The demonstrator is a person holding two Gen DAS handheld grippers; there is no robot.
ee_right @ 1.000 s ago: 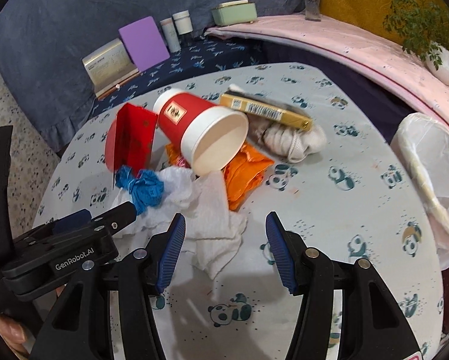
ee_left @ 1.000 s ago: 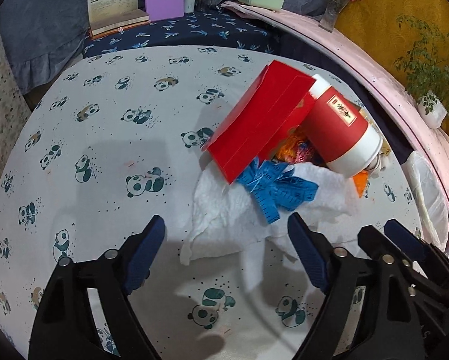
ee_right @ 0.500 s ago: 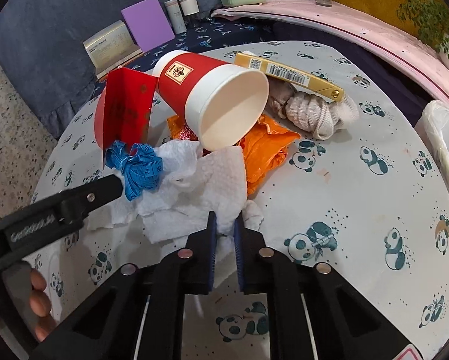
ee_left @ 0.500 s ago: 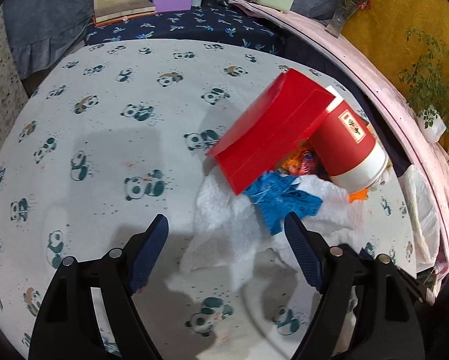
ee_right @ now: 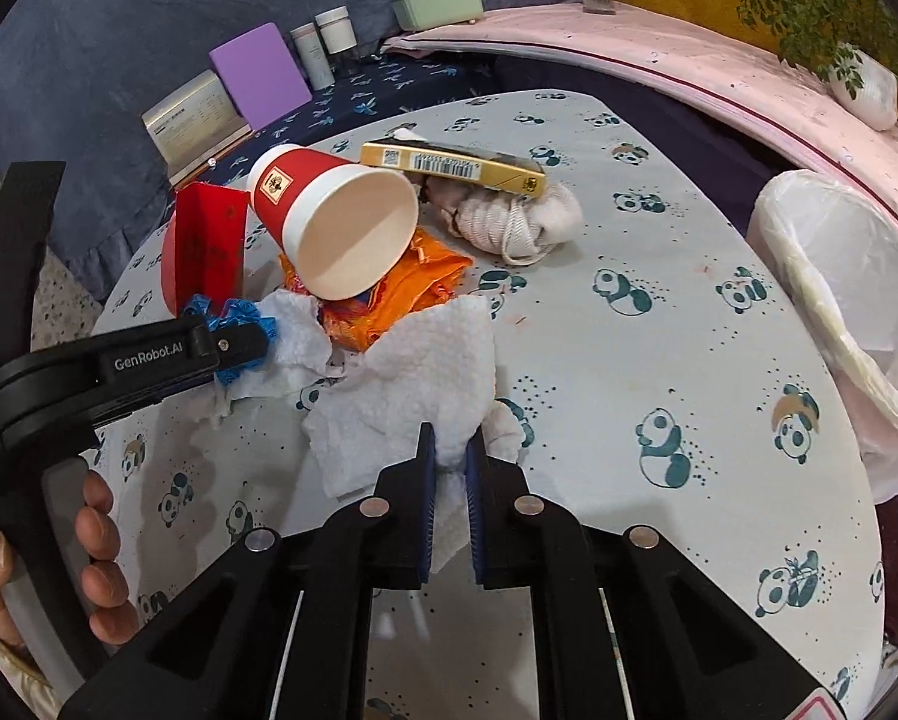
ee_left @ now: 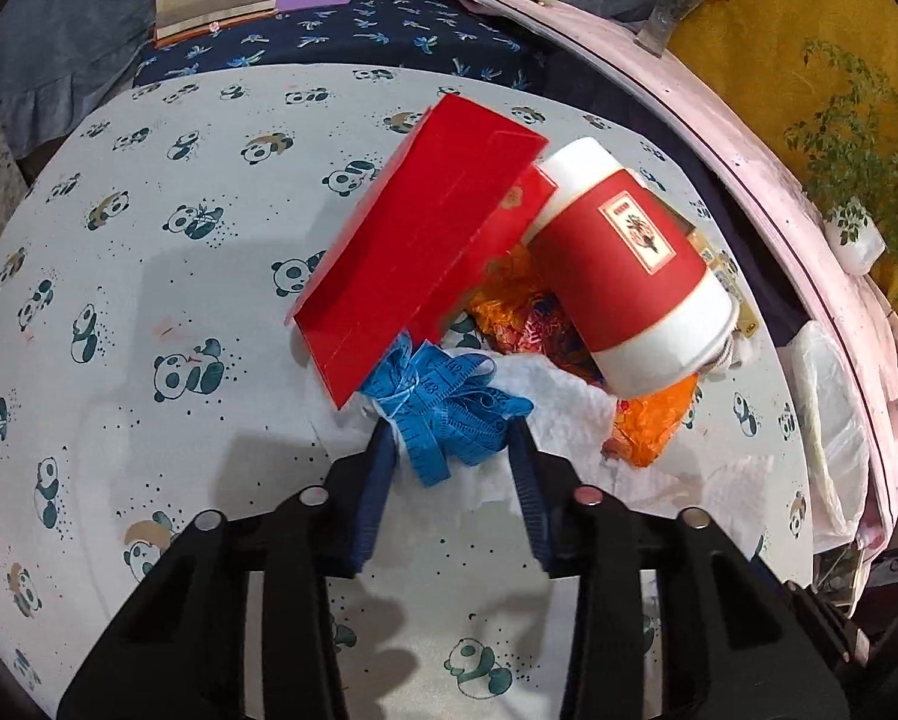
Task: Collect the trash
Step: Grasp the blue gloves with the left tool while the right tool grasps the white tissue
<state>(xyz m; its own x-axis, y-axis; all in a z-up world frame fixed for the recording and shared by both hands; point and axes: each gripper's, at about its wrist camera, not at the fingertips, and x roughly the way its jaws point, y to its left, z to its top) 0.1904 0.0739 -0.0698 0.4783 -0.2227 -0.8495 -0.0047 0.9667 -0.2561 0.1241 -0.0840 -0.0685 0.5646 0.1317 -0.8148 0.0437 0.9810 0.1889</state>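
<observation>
White paper towel (ee_right: 425, 372): crumpled on the worktop (ee_right: 658, 360), nearest the right tool (ee_right: 449, 456), whose jaws are clamped together on its near edge.
Left tool (ee_left: 451, 450): jaws have just been closing, now on either side of the blue tape measure (ee_left: 443, 402); whether the pads press on it I cannot tell.
Blue tape measure: bunched on another part of the towel, touching the low corner of the red box (ee_left: 419, 240).
Hand (ee_right: 98, 564): wrapped round the left tool's handle, seen at the left of the right wrist view.
Orange wrapper (ee_right: 407, 294): just behind the towel, under the cup.
Red paper cup (ee_right: 335, 216): lying on its side, mouth facing the right tool, leaning against the red box.
Yellow carton (ee_right: 454, 165): resting on a coil of pale rope (ee_right: 514, 222) behind the cup.
Bin bag (ee_right: 838, 300): white, open, at the worktop's right edge.
</observation>
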